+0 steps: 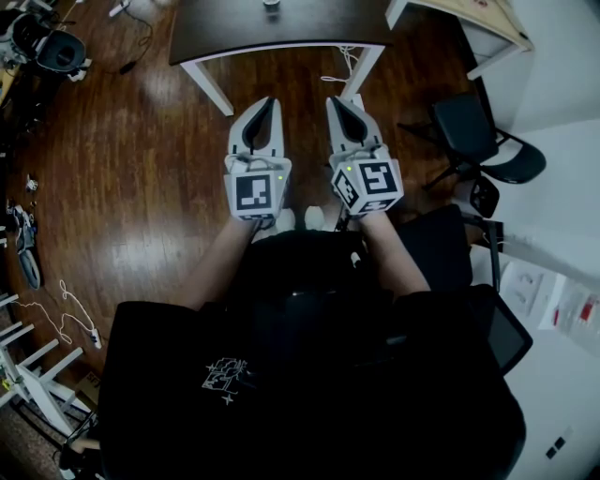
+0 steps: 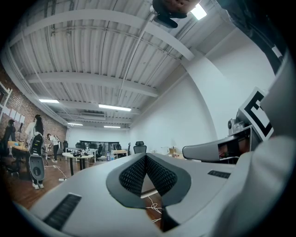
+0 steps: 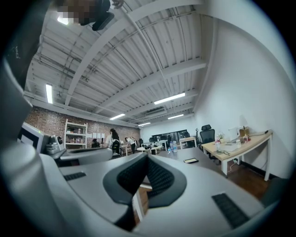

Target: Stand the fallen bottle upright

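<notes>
Left jaws: the left gripper point(image 2: 145, 156) has its pads pressed together at the tips, with nothing between them.
Right jaws: the right gripper point(image 3: 147, 155) is closed tip to tip in the same way and is empty.
Grippers' pose: in the head view the left gripper point(image 1: 266, 103) and right gripper point(image 1: 337, 101) lie level, just beside each other. Both point toward the table.
Under them: a brown wooden floor point(image 1: 141, 169).
Ahead: a dark table point(image 1: 281, 28) with white legs, its near edge close to the jaw tips.
Bottle place: two small bottles point(image 3: 172, 147) are at the far end of the dark table, well apart from both grippers.
Bottle axis: they look upright, long axis vertical and caps up. They are too small and distant to be sure.
Right side: a black chair point(image 1: 469, 131) and a pale desk point(image 3: 240, 146).
</notes>
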Action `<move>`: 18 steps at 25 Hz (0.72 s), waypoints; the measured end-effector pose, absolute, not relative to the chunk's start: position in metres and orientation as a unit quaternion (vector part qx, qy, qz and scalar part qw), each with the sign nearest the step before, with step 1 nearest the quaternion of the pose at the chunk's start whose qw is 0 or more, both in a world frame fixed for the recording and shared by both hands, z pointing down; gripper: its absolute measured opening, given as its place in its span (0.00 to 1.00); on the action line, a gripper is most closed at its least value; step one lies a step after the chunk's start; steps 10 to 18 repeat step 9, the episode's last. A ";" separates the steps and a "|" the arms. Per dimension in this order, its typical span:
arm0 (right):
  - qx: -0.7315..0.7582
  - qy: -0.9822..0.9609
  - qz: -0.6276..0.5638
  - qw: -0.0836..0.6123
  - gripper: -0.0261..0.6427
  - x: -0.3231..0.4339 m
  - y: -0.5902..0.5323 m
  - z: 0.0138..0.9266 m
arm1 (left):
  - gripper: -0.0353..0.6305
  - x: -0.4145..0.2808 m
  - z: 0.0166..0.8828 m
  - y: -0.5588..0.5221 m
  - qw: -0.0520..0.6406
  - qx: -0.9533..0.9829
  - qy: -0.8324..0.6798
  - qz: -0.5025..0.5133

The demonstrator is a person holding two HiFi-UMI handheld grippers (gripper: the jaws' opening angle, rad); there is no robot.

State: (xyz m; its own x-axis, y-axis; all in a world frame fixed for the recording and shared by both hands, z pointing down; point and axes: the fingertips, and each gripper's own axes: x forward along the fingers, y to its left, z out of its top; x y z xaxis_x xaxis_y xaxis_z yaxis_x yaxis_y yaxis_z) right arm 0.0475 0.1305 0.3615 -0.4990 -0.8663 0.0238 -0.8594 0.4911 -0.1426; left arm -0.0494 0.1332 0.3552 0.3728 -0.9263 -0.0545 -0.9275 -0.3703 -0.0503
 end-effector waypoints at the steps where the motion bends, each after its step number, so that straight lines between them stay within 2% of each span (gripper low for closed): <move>1: -0.500 0.863 -0.067 0.025 0.06 0.047 0.130 0.361 | 0.04 -0.050 0.355 0.133 0.036 -0.828 0.560 0.009; 18: -0.499 0.864 -0.063 0.024 0.06 0.046 0.123 0.359 | 0.04 -0.051 0.355 0.127 0.034 -0.829 0.558 0.009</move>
